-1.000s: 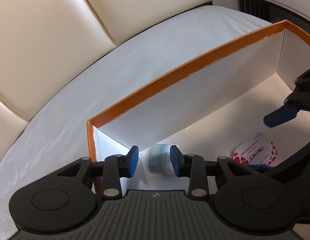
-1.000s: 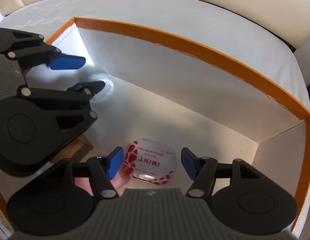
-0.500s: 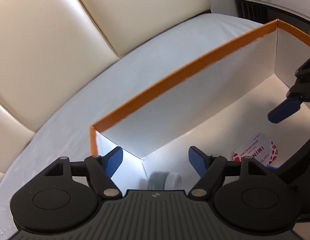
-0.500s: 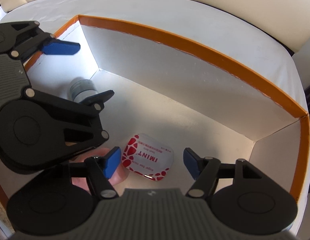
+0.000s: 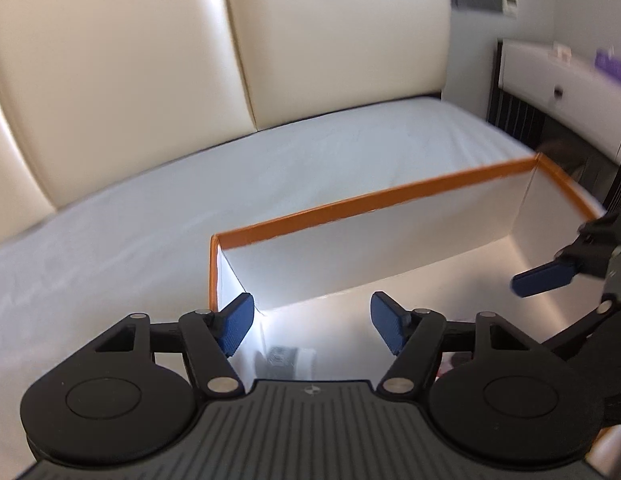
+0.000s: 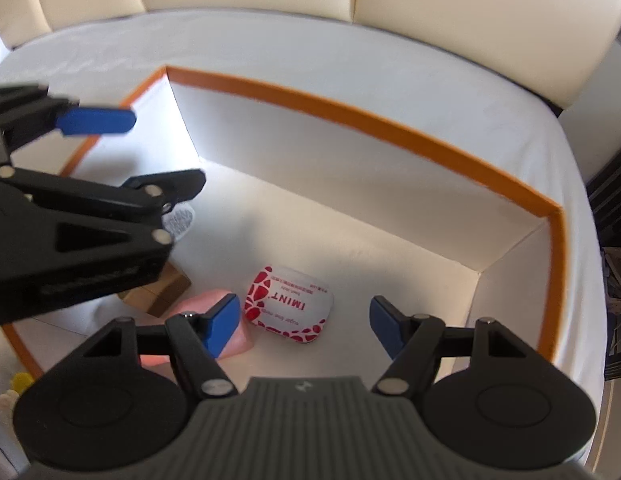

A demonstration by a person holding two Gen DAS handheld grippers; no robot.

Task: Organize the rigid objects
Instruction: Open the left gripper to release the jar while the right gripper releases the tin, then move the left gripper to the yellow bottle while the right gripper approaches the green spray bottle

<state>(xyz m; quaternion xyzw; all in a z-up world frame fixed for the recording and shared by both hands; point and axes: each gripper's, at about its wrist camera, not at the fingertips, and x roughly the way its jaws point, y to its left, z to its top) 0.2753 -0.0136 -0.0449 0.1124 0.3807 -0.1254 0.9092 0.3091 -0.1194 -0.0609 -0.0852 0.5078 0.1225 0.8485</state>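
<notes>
In the right wrist view, the left gripper (image 6: pixel 122 152) hangs above the orange-rimmed box (image 6: pixel 390 124), its jaws closing on nothing. Under it lies a small jar (image 6: pixel 180 220) (partly hidden). Further right, the mint tin (image 6: pixel 290 304) rests on the box floor under the right gripper (image 6: pixel 304 326), which is open and empty.

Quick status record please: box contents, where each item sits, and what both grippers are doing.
container: orange-rimmed box on white sheet
mint tin: flat on box floor, near front
small jar: on its side by the left end wall, partly hidden
pink item: left of the tin, touching it
brown block: behind the pink item
left gripper: nothing between the pads, jaws closing, above the jar
right gripper: open, empty, above the tin
</notes>
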